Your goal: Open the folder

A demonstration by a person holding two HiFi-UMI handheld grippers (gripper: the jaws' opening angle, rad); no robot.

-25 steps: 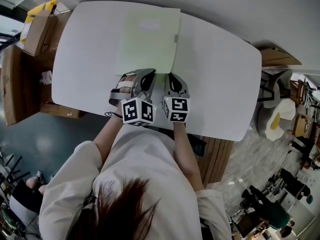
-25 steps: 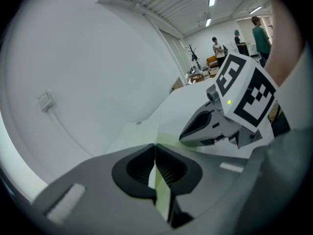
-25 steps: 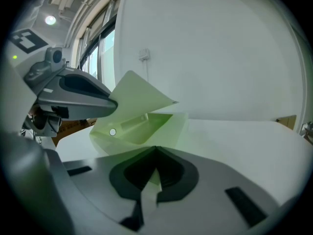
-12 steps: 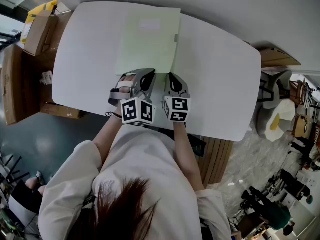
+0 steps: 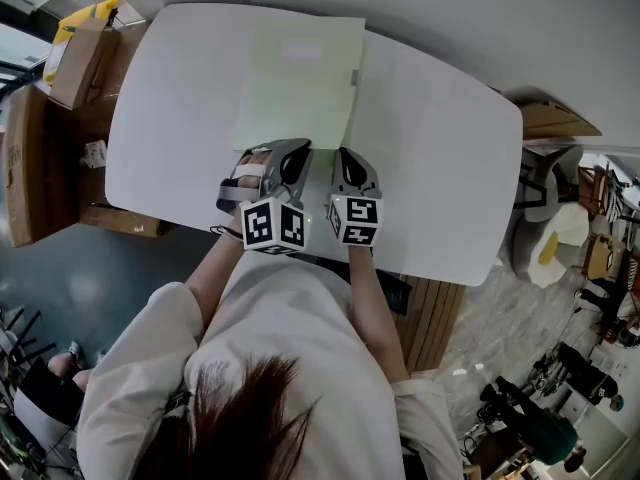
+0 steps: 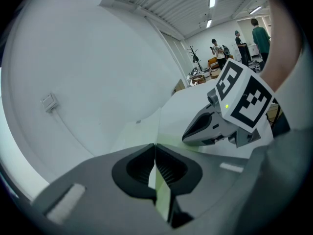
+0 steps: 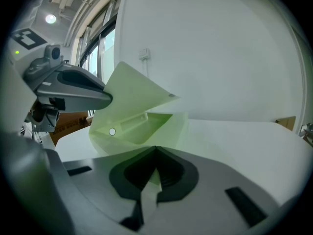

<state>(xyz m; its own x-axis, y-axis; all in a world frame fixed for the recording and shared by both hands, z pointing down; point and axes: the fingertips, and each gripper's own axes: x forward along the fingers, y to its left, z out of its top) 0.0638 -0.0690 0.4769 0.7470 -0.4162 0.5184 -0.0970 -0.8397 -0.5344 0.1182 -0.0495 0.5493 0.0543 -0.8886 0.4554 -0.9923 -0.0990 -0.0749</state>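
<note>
White table (image 5: 450, 158) is bare on both sides of the green folder (image 5: 295, 88): a wide free strip to the right, a narrower one to the left. The folder fills the middle up to the far edge. The wall (image 5: 450, 8) runs close behind that edge, no room there. Left gripper (image 5: 298, 151) and right gripper (image 5: 340, 155) sit side by side at the folder's near edge, only a slim gap between them. The lifted cover (image 7: 139, 92) blocks the way ahead of the right gripper. Off the table's left side: wooden cabinet (image 5: 25, 168), cardboard box (image 5: 75, 63).
</note>
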